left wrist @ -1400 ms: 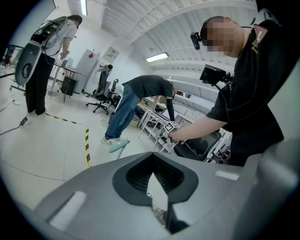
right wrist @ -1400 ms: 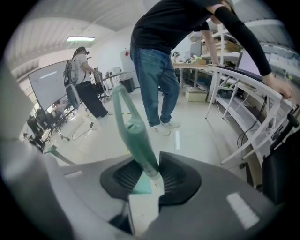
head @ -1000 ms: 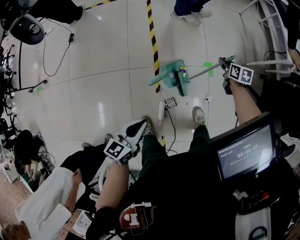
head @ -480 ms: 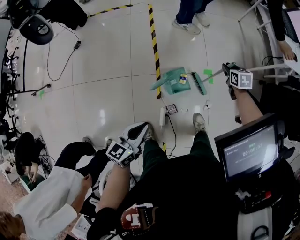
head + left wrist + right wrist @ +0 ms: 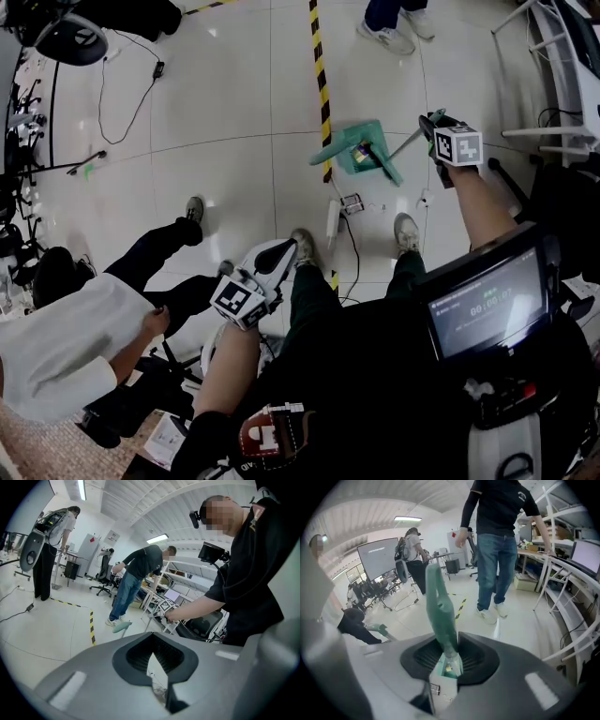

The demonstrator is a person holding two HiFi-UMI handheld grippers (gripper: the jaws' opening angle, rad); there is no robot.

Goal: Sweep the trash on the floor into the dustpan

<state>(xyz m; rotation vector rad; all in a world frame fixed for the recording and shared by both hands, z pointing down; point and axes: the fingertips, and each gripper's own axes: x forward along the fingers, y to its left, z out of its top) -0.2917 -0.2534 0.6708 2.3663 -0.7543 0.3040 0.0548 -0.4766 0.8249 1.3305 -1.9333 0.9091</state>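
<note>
Nearest me, the left tongs hang low by my leg, clenched on nothing, and take no part in the work. Beyond my shoes, two small scraps lie loose on the floor: a dark card-like bit and a white bit, both short of the pan, beside one white power strip. Further out is what has changed. Half a second ago the broom stood clear to the right of the dustpan; now its head is drawn in against the pan's mouth. The right tongs are clamped on the green handle. One blue-and-yellow piece of trash sits inside the pan at centre-right of the frame, so I judge this stroke is landing. By my count there are one broom, one dustpan, one piece collected and two scraps left. Farthest off run one striped tape line and a bystander's shoes.
</note>
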